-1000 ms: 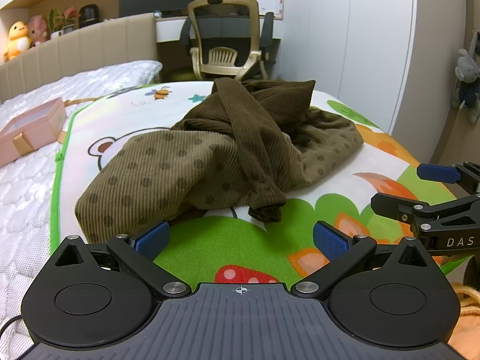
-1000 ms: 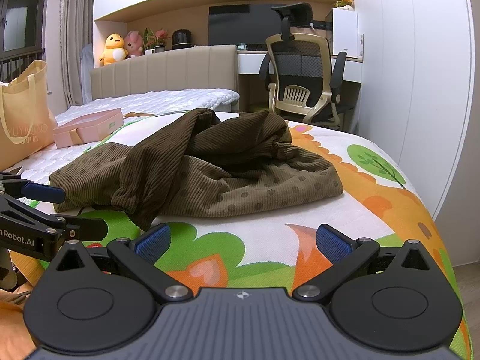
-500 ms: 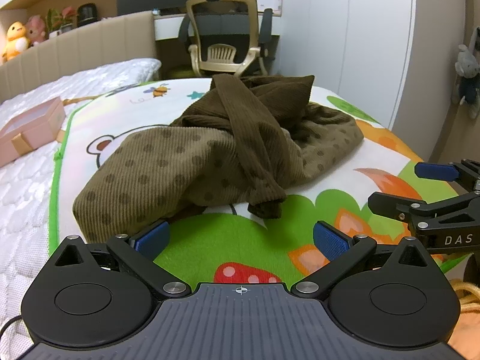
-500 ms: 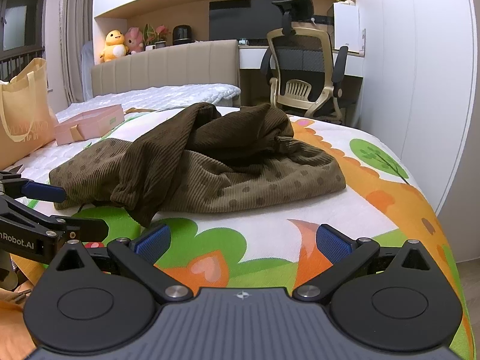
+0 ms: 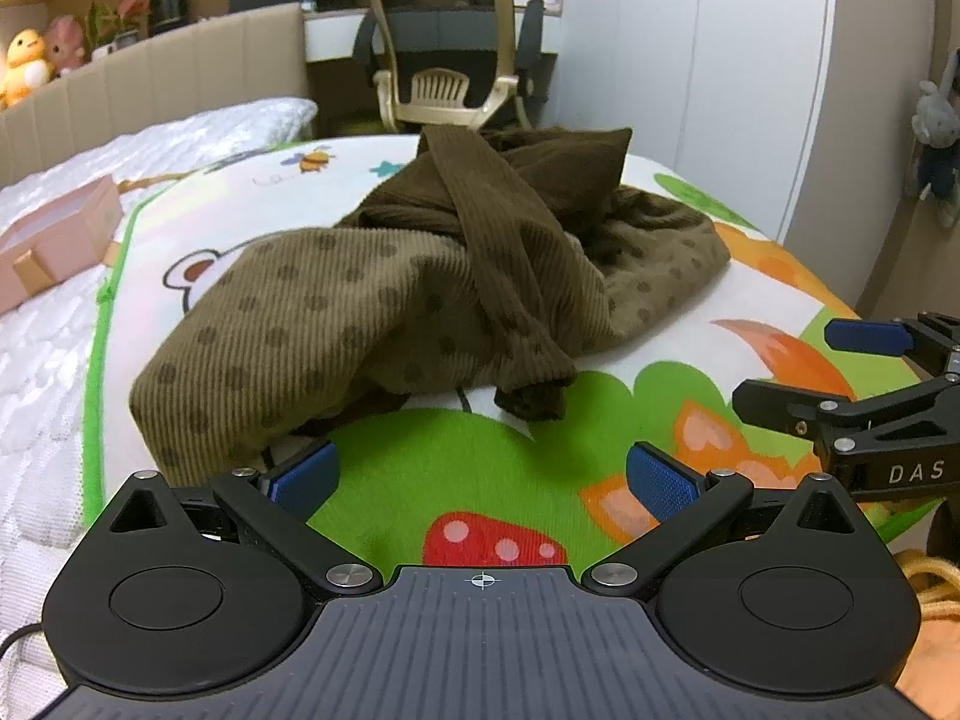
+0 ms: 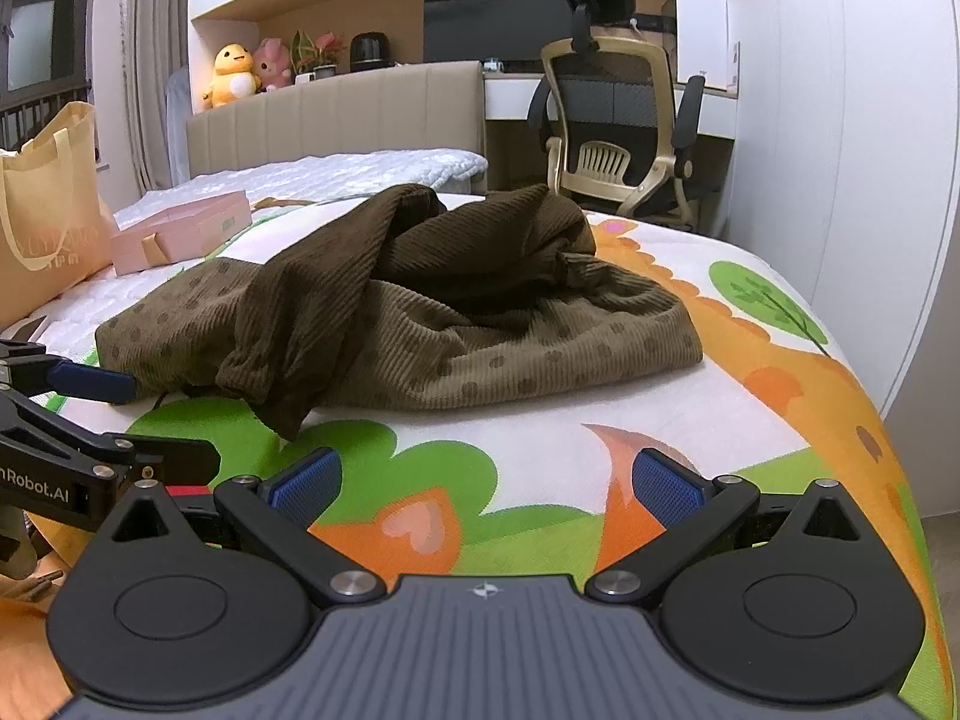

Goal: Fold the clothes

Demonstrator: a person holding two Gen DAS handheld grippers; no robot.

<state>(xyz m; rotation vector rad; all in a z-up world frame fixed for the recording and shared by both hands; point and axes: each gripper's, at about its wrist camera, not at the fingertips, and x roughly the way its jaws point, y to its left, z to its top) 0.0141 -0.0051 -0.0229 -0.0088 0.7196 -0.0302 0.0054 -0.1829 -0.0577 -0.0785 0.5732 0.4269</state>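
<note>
Lying in a rumpled heap on the cartoon-printed play mat (image 5: 420, 480) covering the bed, the brown corduroy garment with a dotted olive lining (image 5: 372, 300) is not folded; one dark sleeve (image 6: 312, 324) is draping across it toward the near edge. Both claws, the left claw (image 5: 480, 474) and the right claw (image 6: 486, 474), are hovering spread wide and empty just short of the cloth. Folding well is probably meaning pinching two separate edges and spreading the fabric flat. Beyond, a pink shallow cardboard box (image 6: 180, 234) is sitting open, contents unclear; a beige tote bag (image 6: 48, 216) is standing nearby, its contents hidden.
</note>
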